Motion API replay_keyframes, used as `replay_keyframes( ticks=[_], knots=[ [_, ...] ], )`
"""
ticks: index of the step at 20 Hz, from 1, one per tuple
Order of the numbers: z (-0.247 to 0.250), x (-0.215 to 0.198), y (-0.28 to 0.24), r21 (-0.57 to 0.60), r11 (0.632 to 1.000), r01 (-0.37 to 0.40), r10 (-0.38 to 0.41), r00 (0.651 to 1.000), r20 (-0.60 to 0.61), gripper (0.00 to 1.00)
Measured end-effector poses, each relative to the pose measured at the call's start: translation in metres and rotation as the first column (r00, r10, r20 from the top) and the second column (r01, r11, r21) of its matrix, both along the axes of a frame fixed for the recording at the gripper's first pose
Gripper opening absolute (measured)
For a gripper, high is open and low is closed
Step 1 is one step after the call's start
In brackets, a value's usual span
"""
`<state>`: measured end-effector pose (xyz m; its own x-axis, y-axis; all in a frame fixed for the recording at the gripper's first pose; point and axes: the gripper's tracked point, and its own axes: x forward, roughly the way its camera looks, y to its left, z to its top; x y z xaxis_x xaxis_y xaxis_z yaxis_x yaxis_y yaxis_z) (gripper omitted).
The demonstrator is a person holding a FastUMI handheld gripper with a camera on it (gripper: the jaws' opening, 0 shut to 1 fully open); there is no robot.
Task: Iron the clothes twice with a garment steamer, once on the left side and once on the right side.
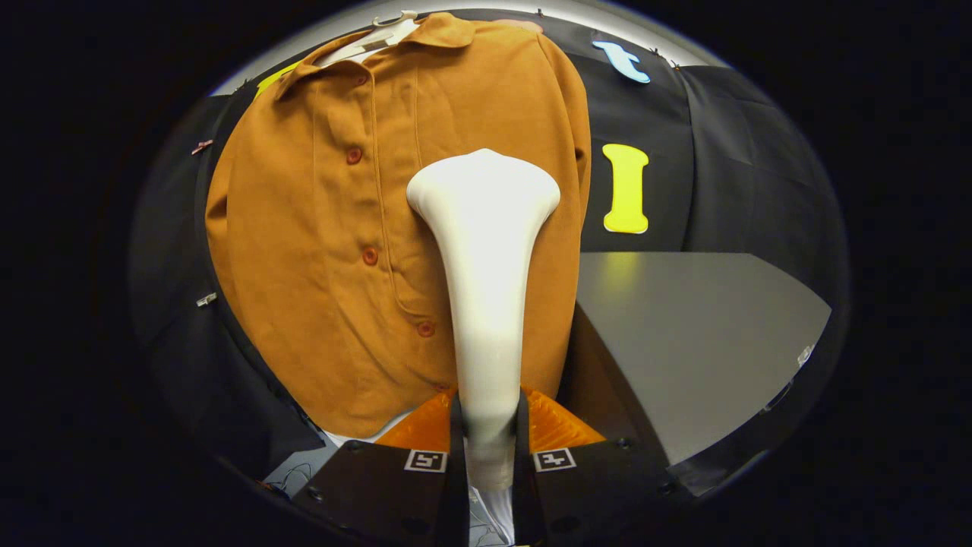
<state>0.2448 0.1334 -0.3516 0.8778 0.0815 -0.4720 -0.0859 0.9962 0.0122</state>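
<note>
An orange-brown button-up shirt [319, 228] hangs on a white hanger [391, 26] against the booth's black wall. My gripper [490, 437] is shut on the handle of a white garment steamer [486, 251], both fingers pressing its narrow lower end. The steamer rises straight ahead of the fingers, and its wide head lies against the shirt just right of the button placket, at about mid-height of the garment. The steamer hides part of the shirt's right half.
A grey table top [699, 342] stretches to the right of the shirt, its near corner close to the shirt's hem. Black cloth wall [175, 289] surrounds the shirt. Some thin cables [292, 479] lie low down left of the fingers.
</note>
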Motion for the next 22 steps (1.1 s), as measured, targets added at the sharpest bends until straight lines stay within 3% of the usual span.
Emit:
replay_keyframes(
  ticks=[12,22],
  knots=[
    [-0.107,-0.044,0.001,0.038,0.999,0.017,-0.009,0.982,-0.190,0.26],
    [-0.180,-0.081,-0.005,-0.053,0.998,0.014,-0.027,0.968,-0.251,0.26]
  ],
)
